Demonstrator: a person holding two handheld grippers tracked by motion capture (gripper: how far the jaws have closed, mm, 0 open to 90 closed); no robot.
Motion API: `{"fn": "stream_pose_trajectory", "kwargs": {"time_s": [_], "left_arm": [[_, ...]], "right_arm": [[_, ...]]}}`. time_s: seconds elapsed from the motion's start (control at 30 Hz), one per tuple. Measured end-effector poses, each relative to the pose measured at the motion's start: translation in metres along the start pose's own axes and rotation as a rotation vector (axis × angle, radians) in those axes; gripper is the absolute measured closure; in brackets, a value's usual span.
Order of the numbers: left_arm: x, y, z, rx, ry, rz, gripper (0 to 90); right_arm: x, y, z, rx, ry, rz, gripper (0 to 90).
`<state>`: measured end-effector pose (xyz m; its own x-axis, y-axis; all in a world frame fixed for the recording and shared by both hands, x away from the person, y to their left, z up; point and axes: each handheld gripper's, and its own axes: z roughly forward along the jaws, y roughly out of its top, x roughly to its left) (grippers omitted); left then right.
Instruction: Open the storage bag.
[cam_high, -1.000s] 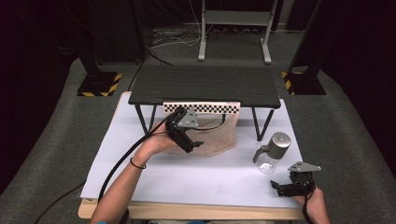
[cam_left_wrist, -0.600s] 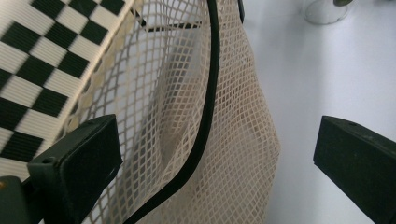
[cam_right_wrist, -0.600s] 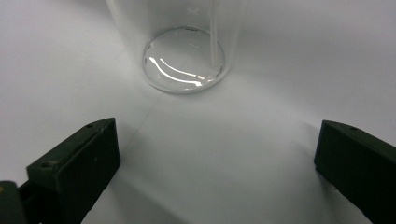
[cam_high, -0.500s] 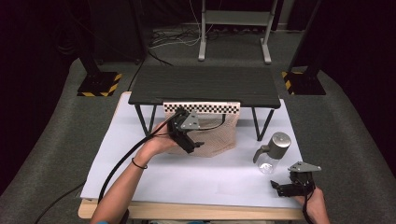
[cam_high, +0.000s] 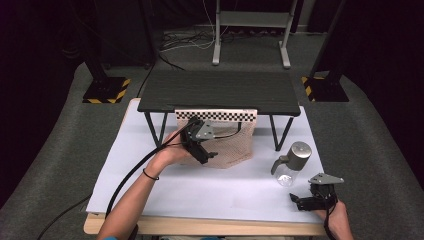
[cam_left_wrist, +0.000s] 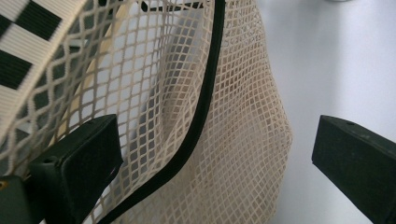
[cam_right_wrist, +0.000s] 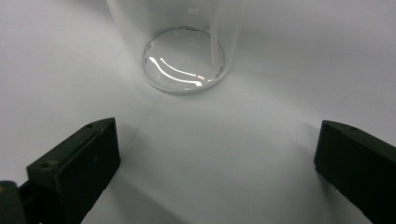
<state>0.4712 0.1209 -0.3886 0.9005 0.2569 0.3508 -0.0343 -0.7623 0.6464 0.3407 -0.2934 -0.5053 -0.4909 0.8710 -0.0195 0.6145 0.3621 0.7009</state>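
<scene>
**Soft net bag, glass bottle: two very different grips**

The mesh bag hangs from the front edge of the low black stand at the middle of the table, its lower part slumped onto the white surface. The left gripper is at the bag's left front, and in the left gripper view its fingers stand wide apart with the netting and a black cord lying between them; nothing is clamped yet.

The bag looks light and limp. Open netting will fold, stretch and sag wherever it is pinched, so a bite on plain mesh would probably drag only one layer and let the rest trail. The firmer places to take hold look like the black cord or the checkered band along the top, where the weave is dense enough to bear a pull. Snagging a finger tip in a hole is the likely nuisance.

The right gripper rests near the table's front right corner, fingers spread open, pointed at the clear base of the bottle standing just beyond it. That bottle seems rigid, smooth and probably slippery, top-heavy under its metal pump cap; a grip around the lower body would likely be steadier than one on the cap.
</scene>
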Motion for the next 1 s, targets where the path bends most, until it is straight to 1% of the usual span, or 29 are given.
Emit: {"fn": "stream_pose_trajectory", "kwargs": {"time_s": [0.03,0.07,0.1,0.13,0.2,0.27,0.3,0.37,0.4,0.47,0.5,0.57,0.67,0.7,0.73,0.77,0.83,0.93,1.0], "left_arm": [[0.0,-0.001,0.001,-0.001,0.01,0.001,3.8],[0.0,-0.001,0.002,0.0,0.021,0.003,3.8],[-0.001,-0.002,0.002,-0.004,0.04,0.012,8.0],[-0.001,-0.003,0.002,-0.007,0.056,0.022,14.1],[-0.001,-0.005,0.004,0.004,0.063,0.031,24.5],[-0.002,-0.007,0.007,0.012,0.08,0.04,31.4],[-0.002,-0.008,0.008,0.015,0.08,0.049,36.6],[-0.004,-0.01,0.011,0.012,0.086,0.056,43.8],[-0.005,-0.011,0.012,0.015,0.094,0.068,48.0],[-0.008,-0.011,0.013,0.014,0.128,0.087,58.0],[-0.009,-0.012,0.012,0.006,0.129,0.091,62.4],[-0.009,-0.012,0.01,-0.016,0.113,0.086,68.3],[-0.009,-0.012,0.008,-0.023,0.105,0.087,76.6],[-0.01,-0.012,0.007,-0.02,0.12,0.075,79.6],[-0.009,-0.012,0.007,-0.017,0.121,0.069,82.6],[-0.009,-0.012,0.006,-0.021,0.105,0.062,84.0],[-0.008,-0.013,0.005,-0.015,0.09,0.054,86.4],[-0.009,-0.014,0.003,-0.017,0.055,0.047,87.4],[-0.008,-0.013,-0.001,-0.034,0.003,0.038,87.7]], "right_arm": [[0.0,0.0,0.0,0.0,0.0,-0.001,0.0],[0.0,0.0,0.0,0.0,0.0,-0.001,0.0],[0.0,0.0,0.0,0.0,0.0,-0.001,0.0],[0.0,0.0,0.0,0.0,0.0,-0.001,0.0],[0.0,0.0,0.0,0.0,0.0,-0.001,0.0],[0.0,0.0,0.0,0.0,0.0,-0.001,0.0],[0.0,0.0,0.0,0.0,0.0,-0.001,0.0],[0.0,0.0,0.0,0.0,0.0,0.0,0.0],[0.0,0.0,0.0,0.0,0.0,0.0,0.0],[0.0,0.0,0.0,-0.001,0.0,-0.001,0.0],[0.0,0.0,0.0,-0.001,0.0,-0.001,0.0],[0.0,0.0,0.0,-0.001,0.0,-0.002,0.0],[0.0,0.0,0.0,-0.001,0.0,-0.002,0.0],[0.0,0.0,0.0,-0.001,0.0,-0.002,0.0],[0.0,0.0,0.0,-0.001,0.0,-0.002,0.0],[0.0,0.0,0.0,-0.001,0.0,-0.002,0.0],[0.0,0.0,0.0,-0.001,0.0,-0.001,0.0],[0.0,0.0,0.0,-0.001,0.0,-0.002,0.0],[0.0,0.0,0.0,-0.002,0.0,-0.002,0.0]]}}
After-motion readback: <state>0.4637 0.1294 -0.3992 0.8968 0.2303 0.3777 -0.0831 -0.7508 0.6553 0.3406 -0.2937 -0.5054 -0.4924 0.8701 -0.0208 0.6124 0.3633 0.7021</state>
